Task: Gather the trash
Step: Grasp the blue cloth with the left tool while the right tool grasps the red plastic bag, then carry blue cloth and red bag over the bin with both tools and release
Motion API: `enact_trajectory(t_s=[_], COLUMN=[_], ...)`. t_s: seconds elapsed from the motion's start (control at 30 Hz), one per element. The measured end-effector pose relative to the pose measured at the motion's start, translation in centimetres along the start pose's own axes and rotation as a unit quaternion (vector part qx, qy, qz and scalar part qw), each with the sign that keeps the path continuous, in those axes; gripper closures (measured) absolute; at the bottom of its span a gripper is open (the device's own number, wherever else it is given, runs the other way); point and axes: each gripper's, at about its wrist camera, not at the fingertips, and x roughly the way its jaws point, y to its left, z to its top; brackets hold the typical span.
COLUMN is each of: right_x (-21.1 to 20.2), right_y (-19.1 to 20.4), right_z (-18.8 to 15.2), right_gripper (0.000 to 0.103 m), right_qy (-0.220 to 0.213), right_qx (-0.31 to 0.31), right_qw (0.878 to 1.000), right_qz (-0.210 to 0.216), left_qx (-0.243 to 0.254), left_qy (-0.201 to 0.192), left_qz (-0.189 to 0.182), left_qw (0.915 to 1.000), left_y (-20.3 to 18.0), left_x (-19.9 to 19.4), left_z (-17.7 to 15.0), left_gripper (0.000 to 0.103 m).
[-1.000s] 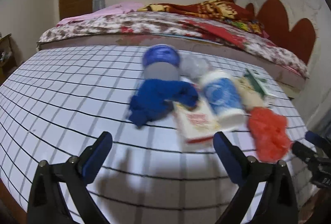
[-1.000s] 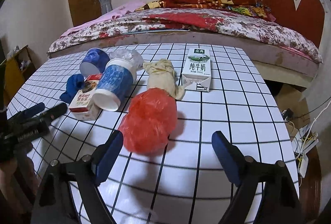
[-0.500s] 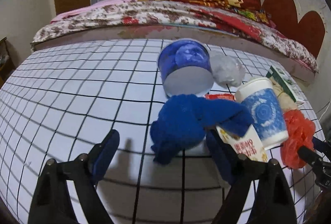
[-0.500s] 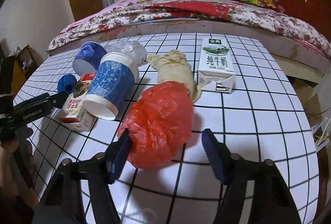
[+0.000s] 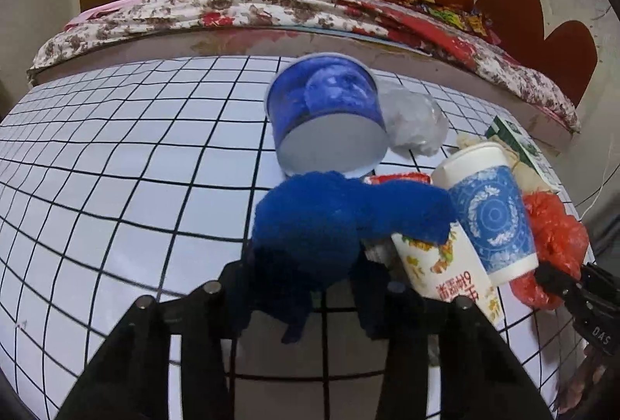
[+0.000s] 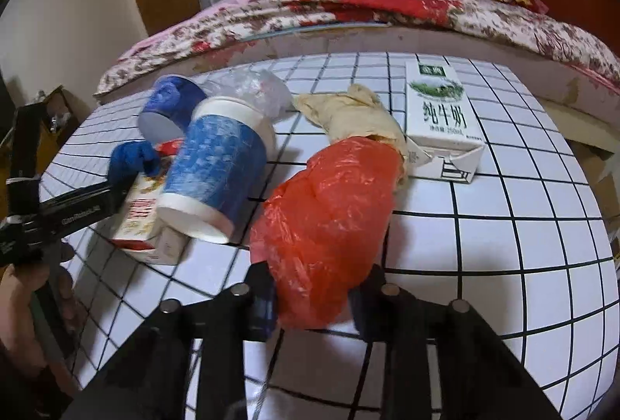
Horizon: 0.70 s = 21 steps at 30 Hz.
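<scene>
Grid-patterned table (image 5: 116,156) under scattered trash (image 6: 217,164)

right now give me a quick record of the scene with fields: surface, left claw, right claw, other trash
surface: white black-grid tablecloth
left claw: closing, fuzzy blue cloth wad between its jaws
right claw: closing, crumpled red plastic bag between its jaws
other trash: tipped blue patterned paper cup, blue plastic tub, white milk carton, beige crumpled paper, clear plastic wrap, flat printed snack box
</scene>
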Motion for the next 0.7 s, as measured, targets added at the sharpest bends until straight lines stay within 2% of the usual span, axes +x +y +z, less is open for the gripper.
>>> enact_trajectory(t_s=[0.2,0.43,0.7], right_x=[-3.0,-7.0,-12.9], right_y=[-0.2,-1.2,-2.2], right_z=[-1.3,-2.8,-5.4], right_gripper=[0.075,0.075,0.075], right_qy=[-0.030,-0.067,-0.103], right_qx=[-0.003,0.003,0.012], right_qw=[1.000,0.998,0.994], right_qz=[0.001,-0.002,-0.019], left_qx=[0.005,0.023,0.034], left_qy=[-0.035,-0.069,-0.087], left_qz=[0.005,0.008,-0.031], left_qw=[0.9994,0.9973,0.9951], left_y=[0.2,-1.5,-5.8], left_x=[-2.7,-6.7,-10.9], left_z=[-1.4,-3.0,-5.7], left_gripper=[0.060,0.060,0.060])
